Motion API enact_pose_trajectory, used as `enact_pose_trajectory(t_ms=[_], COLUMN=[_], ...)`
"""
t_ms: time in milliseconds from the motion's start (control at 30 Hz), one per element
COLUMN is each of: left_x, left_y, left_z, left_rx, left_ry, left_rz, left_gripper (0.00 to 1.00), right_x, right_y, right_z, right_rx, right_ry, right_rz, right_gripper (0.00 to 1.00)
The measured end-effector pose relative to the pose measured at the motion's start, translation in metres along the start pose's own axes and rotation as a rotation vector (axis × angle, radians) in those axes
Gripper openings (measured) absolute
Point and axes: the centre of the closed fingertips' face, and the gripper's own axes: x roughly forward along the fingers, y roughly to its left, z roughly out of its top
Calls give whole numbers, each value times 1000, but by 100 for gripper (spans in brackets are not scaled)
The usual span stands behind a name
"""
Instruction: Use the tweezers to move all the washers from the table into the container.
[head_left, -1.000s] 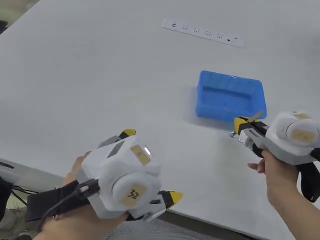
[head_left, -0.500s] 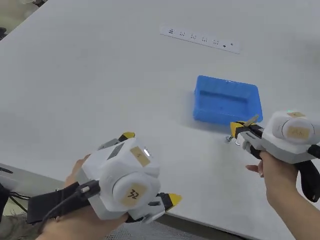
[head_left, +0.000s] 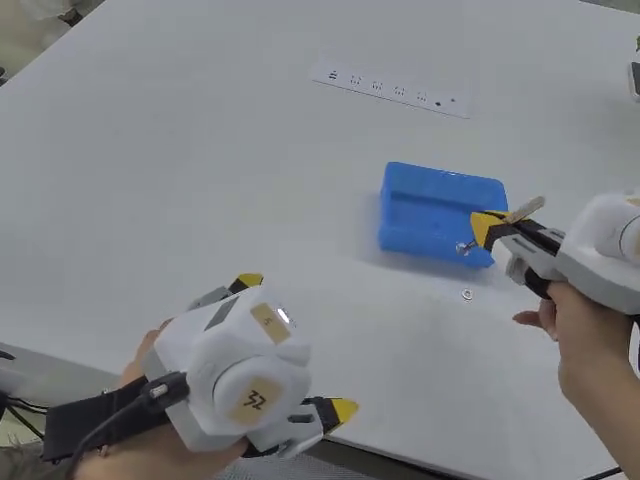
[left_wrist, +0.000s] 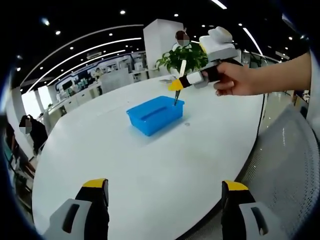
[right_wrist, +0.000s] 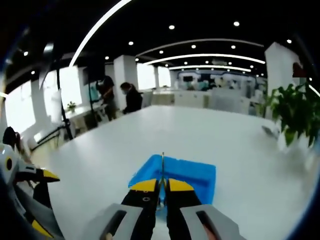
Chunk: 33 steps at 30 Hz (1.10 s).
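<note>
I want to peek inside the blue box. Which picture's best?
Head view: it looks down into the blue box, almost whole. Left gripper view shows it sideways; in right gripper view the right gripper covers part.

Own left gripper (left_wrist: 165, 184): jaws wide apart above table (left_wrist: 100, 150) edge. Beyond, right gripper (left_wrist: 176, 86) pinches tweezers (left_wrist: 176, 97), tips over blue container (left_wrist: 152, 116) corner.

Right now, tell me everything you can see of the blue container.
The blue container is a shallow rectangular tray with rounded corners, an open top and a raised rim, apparently plastic. It sits flat on the white table. Nothing inside it can be made out. The tweezers, clamped in the right claw, point down at the right end of its near edge; contact cannot be judged. One washer lies on the table just in front of it, apart.
</note>
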Motion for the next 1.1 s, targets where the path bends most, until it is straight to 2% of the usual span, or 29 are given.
enact_pose_trajectory(t_ms=[133,267,467,700,967,1100], left_x=[1,2,2,2,2,3], left_y=[0,-1,0,0,0,0], left_z=[-2,-3,-5,-5,-5,-6], left_rx=[-3,-3,-8,-6,-3,-5], left_ry=[9,17,25,26,31,33], left_rz=[-4,-7,-6,-5,-6,-7], left_gripper=[96,96,96,96,96,96], right_x=[12,28,54,76,85,79], right_y=[-4,-3,-5,-17,-26,-25], right_z=[9,6,-9,-35,-57,-54], right_rx=[-2,-28,-76,-65,-54,-32], right_ry=[-14,1,45,118,165,159], right_rz=[-7,2,-6,-6,-18,-23], right_gripper=[2,3,3,3,3,3])
